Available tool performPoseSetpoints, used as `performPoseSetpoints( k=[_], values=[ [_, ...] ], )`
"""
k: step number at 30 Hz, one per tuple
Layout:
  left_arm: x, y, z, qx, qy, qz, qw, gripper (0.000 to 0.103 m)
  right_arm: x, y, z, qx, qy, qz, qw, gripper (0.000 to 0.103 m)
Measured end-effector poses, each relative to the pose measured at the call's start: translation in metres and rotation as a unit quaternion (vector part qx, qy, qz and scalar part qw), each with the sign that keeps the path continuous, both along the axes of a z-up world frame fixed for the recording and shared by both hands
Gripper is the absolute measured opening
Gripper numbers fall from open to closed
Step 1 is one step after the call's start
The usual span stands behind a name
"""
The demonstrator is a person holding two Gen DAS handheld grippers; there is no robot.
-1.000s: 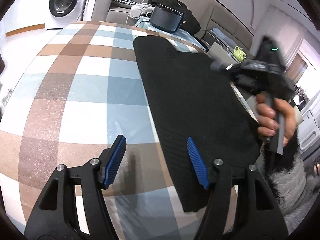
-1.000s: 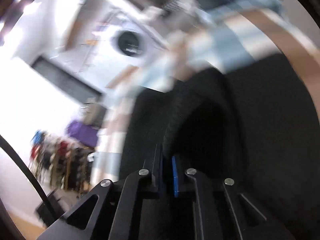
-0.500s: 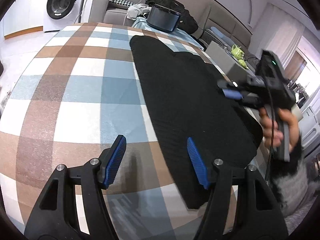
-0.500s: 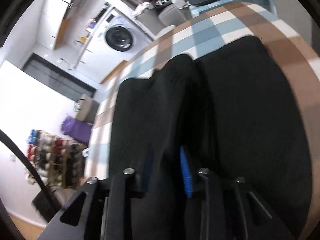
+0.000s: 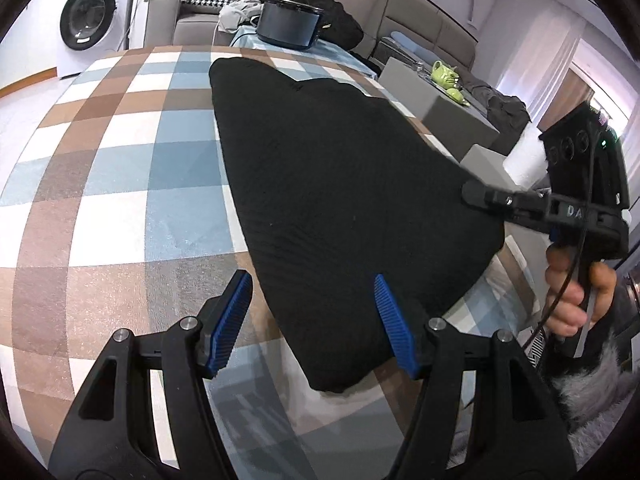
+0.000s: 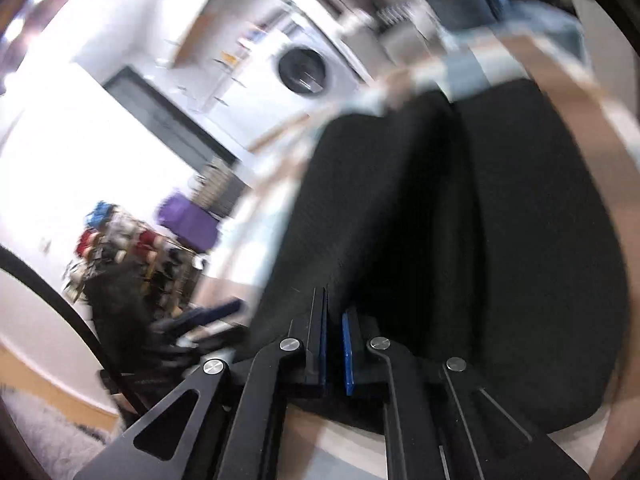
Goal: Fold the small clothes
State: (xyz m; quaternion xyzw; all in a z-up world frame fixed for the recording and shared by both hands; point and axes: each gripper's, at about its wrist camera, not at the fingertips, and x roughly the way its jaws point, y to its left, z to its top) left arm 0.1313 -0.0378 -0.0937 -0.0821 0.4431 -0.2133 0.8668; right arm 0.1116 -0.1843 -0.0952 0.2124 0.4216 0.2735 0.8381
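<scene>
two claws noted: left claw (image 5: pixel 310 322) spread above black garment (image 5: pixel 340 200); right claw (image 6: pixel 334 350) nearly pressed together, pinch uncertain. edges should be aligned before creasing.

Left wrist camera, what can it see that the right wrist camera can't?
Only the left wrist view shows the open left hand-held gripper, the person's hand, a dark pot and green teapot behind the table. Only the right wrist view shows the right hand-held gripper from behind, its pads nearly together, and a blurry purple thing by a rack. Both show the black garment lying on the checkered cloth, and the washing machine.
</scene>
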Motion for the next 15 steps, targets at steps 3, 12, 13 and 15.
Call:
performPoseSetpoints(
  k=[3,12,13,15],
  values=[
    [-0.003,-0.003,-0.001,-0.002,0.007,-0.008,0.9999,0.061,0.0,0.001,-0.008,-0.053,0.021,-0.014,0.998,0.006],
    [-0.014,-0.018,-0.012,0.033,0.025,-0.035,0.9985,0.061,-0.009,-0.011,-0.038,-0.016,0.075,-0.011,0.997,0.019],
    [-0.015,-0.019,-0.013,0.038,0.026,-0.039,0.9982,0.061,-0.009,-0.013,-0.041,-0.02,0.075,-0.011,0.997,0.019],
    [-0.015,-0.019,-0.017,0.042,0.032,-0.045,0.9976,0.061,-0.007,-0.016,-0.046,-0.034,0.075,-0.013,0.997,0.013]
  ],
)
